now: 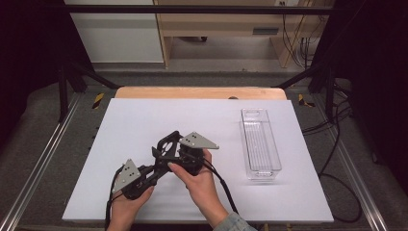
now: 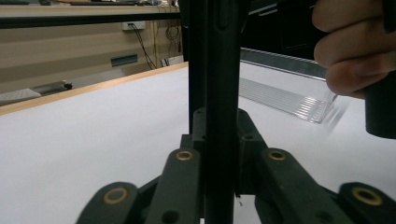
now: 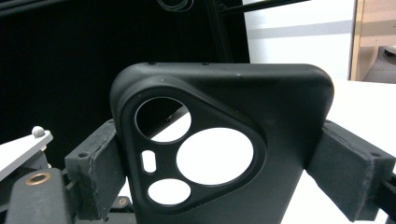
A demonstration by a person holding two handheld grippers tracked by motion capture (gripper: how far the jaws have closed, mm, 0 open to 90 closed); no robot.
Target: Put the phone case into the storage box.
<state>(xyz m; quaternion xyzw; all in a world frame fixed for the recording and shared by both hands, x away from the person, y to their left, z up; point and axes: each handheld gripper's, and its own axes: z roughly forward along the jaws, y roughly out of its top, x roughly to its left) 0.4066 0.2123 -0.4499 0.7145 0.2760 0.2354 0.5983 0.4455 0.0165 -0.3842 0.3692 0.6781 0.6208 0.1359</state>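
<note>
Mid-handover near table centre: phone case (image 3: 224, 149) clamped by both left gripper (image 1: 159, 169) and right gripper (image 1: 169, 144); next, probably into clear tray (image 1: 261, 142) at right.

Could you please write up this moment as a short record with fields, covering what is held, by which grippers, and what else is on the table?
held item: black phone case, with triangular camera cut-out
right gripper: shut on the case's two long sides
left gripper: shut on the case, which is seen edge-on between its jaws
case position: lifted between both grippers, above the white table
other item: clear plastic tray, long, empty, to the right
tray contact: untouched, apart from both grippers
</note>
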